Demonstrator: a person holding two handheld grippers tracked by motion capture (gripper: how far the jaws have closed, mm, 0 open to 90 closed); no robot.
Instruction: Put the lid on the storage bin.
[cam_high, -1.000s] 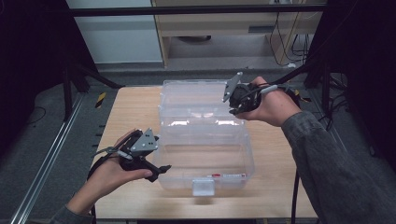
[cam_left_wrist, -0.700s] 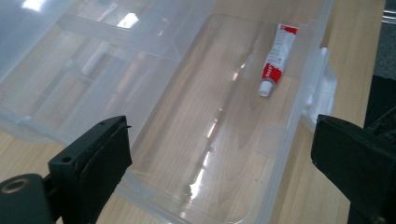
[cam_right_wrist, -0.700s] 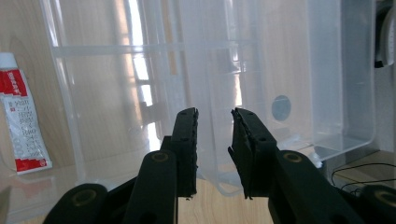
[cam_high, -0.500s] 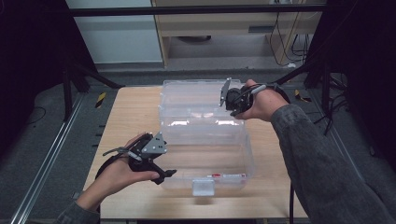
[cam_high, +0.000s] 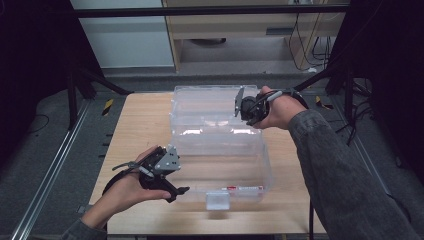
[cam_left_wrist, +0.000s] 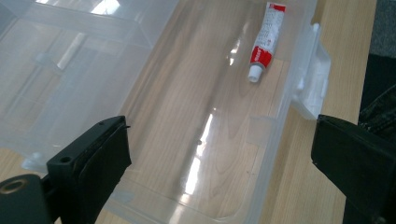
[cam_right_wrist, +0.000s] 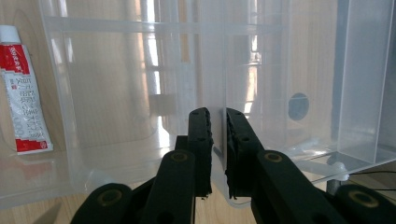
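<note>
A clear plastic box stands open on the wooden table, its lid raised at the back. A red and white tube lies inside it near the front wall, also in the right gripper view. My right gripper is at the lid's right top edge. Its jaws have just been closing, and its pads pinch the thin clear lid edge. My left gripper hovers at the box's front left corner, open, with only the box floor seen between its jaws.
A white latch hangs on the box's front wall, seen beside the tube. Bare tabletop lies to the left of the box. Metal frame rails run beside the table.
My right gripper came down and slightly left onto the lid's edge, and its jaws closed on it. My left hand shifted only a little.
</note>
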